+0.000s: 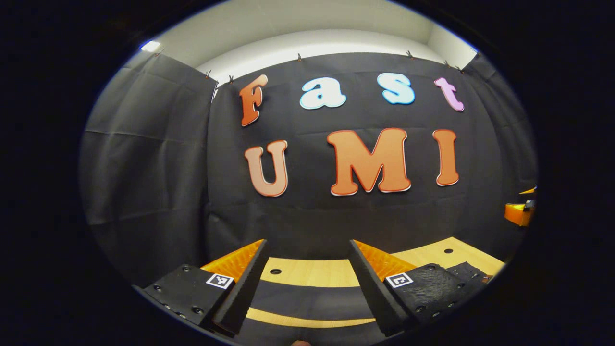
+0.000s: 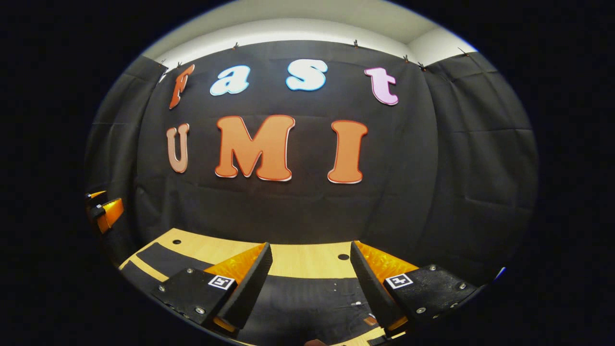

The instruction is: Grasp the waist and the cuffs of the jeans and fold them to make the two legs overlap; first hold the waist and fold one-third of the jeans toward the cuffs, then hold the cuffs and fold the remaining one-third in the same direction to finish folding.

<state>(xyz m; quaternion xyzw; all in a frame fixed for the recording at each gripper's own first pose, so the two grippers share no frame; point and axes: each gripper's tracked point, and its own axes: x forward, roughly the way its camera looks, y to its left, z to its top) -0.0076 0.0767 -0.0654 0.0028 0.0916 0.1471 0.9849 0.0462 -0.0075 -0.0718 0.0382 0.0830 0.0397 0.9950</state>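
Dark jeans (image 1: 307, 299) lie flat on the wooden table (image 1: 312, 273). In the left gripper view two dark strips of them run across, with a thin stripe of wood between. My left gripper (image 1: 307, 245) hovers above them, open, with nothing between its fingers. In the right gripper view the jeans (image 2: 307, 302) spread below the fingers, showing small rivets and a brown patch (image 2: 370, 320) near the right finger. My right gripper (image 2: 311, 246) is also open and empty above the cloth. Each view shows the other gripper at its edge: right gripper (image 1: 520, 212), left gripper (image 2: 106, 214).
The black cloth wall (image 1: 336, 216) stands close behind the table's far edge. Small round holes (image 2: 343, 256) dot the tabletop. Bare wood (image 2: 288, 259) shows between the jeans and the wall.
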